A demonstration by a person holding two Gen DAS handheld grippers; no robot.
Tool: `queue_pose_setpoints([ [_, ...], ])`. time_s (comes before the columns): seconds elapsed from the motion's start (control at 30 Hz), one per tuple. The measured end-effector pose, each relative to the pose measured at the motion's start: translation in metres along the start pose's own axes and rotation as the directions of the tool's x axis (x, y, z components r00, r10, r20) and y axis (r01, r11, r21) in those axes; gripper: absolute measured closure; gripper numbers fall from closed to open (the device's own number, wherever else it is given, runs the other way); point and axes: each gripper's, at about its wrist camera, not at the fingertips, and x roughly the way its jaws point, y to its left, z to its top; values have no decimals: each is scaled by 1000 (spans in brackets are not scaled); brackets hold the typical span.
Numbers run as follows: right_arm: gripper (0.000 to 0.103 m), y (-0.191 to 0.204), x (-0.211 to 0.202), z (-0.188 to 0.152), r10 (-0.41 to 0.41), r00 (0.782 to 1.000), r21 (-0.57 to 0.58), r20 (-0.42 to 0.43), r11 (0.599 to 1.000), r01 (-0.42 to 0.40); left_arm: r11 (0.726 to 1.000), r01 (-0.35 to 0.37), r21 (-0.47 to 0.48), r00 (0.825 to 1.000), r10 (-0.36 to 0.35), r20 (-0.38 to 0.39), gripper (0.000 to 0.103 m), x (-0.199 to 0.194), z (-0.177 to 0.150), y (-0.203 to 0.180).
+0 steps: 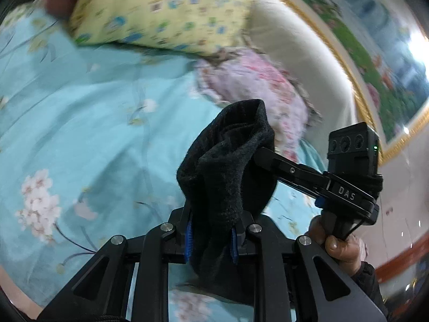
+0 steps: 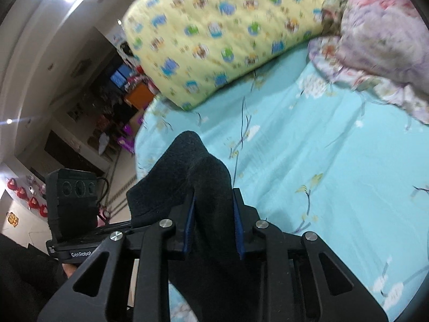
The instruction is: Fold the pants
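The black fleece pants are bunched between both grippers, lifted above the turquoise floral bedsheet. My left gripper is shut on a thick fold of them, its blue pads pressing the cloth on both sides. In its view the right gripper reaches in from the right, its fingers buried in the same cloth, with a hand on its handle. In the right wrist view my right gripper is shut on another bunch of the pants. The left gripper's body shows at the left.
A yellow patterned quilt lies at the far side of the bed, with a pink and lilac floral pillow beside it. A cream headboard and a gold-framed picture stand behind. Past the bed's edge is a cluttered room.
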Motion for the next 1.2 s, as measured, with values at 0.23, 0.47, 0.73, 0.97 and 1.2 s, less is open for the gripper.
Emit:
queue_pose_setpoints([
  [0.23,76,8,-55,-21,-15,993,26,113,1000,12,993,68,97,998,-68,-6,83,-6,-11,-47],
  [0.47,76,7,-102,-46,-40,977,60,208,998,28,975,128,180,992,-121,-46,83,-12,-24,-88],
  [0.73,76,1,-154,-82,-83,950,113,300,992,51,939,194,284,979,-168,-112,83,-2,-46,-140],
  [0.97,77,-15,-197,-126,-130,920,190,371,980,62,896,234,378,966,-170,-195,83,20,-84,-189],
  [1.2,81,-32,-228,-172,-181,889,264,422,962,70,855,255,452,954,-148,-260,83,37,-115,-224],
])
